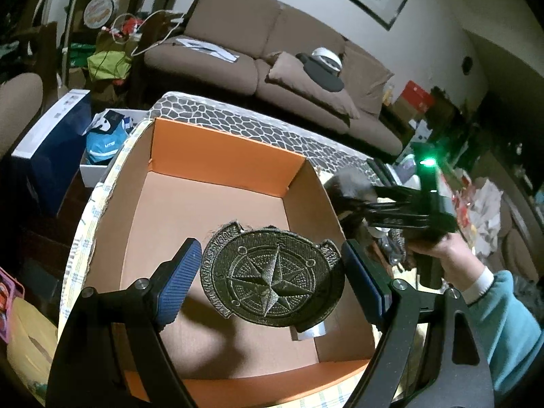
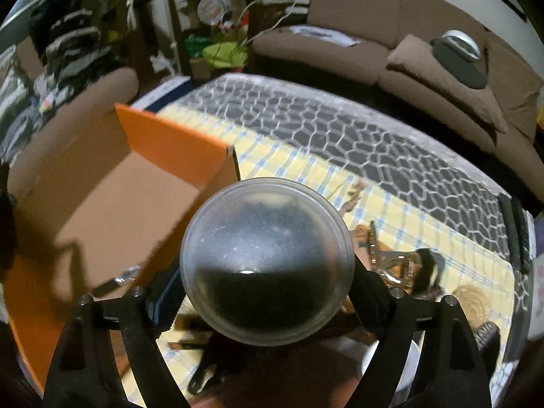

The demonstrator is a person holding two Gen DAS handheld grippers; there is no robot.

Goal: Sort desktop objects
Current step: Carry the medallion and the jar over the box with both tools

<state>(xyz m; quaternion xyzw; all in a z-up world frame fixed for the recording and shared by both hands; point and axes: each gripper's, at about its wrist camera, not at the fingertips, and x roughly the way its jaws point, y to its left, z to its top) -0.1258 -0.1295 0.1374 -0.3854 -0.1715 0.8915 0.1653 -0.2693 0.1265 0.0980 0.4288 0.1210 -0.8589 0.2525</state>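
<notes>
Low table (image 2: 340, 142), top laid with a grey-and-white honeycomb-patterned cover; a yellow cloth (image 2: 299, 173) with blue check lies over its near part. Orange cardboard box (image 2: 170, 139), open, sits on the left end. Blurred brown and gold items (image 2: 391, 258) rest on the cloth, right of box.

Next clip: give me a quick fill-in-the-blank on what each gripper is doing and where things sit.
1. The compass patch hangs between the left gripper's ____ jaws.
2. Below the patch lies the open cardboard ____, its inner walls orange.
3. The right gripper is shut on a clear round ____.
4. The yellow checked cloth lies to the ____ of the box in the right wrist view.

Missing: open; box; dome; right
</notes>
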